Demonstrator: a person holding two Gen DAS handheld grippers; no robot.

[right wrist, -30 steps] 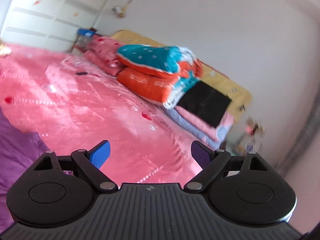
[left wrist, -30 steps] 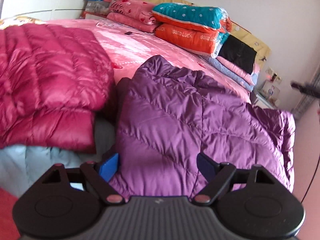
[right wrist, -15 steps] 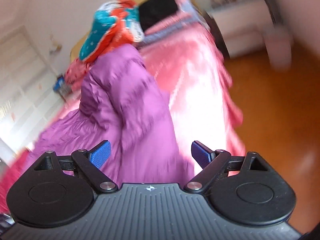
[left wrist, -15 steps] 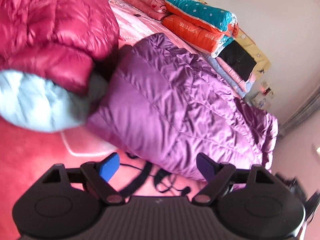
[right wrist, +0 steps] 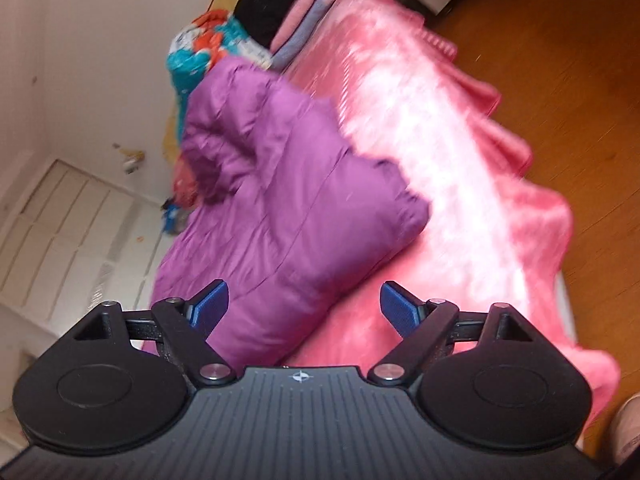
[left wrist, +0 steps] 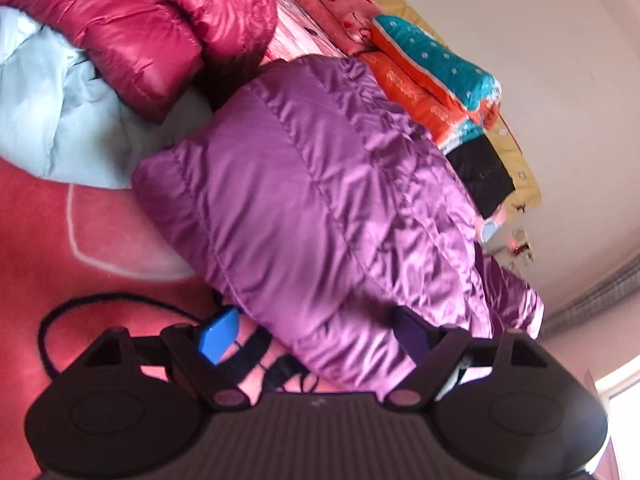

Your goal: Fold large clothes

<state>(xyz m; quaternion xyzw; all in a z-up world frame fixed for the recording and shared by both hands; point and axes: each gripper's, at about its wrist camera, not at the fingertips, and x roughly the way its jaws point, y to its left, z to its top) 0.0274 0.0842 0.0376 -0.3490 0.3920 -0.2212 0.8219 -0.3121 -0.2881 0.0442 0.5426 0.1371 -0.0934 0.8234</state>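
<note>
Purple down jacket (left wrist: 328, 200) on pink bed (right wrist: 460, 184), both grippers open, pic blurry, prob. untouched

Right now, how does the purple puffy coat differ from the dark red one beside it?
The purple down jacket is spread out near the bed's edge, right in front of both open grippers; the crimson down jacket sits farther back, bunched up. The purple one lies straight on the pink bedspread; the crimson one rests partly over a pale blue garment. Both are shiny and quilted.
</note>
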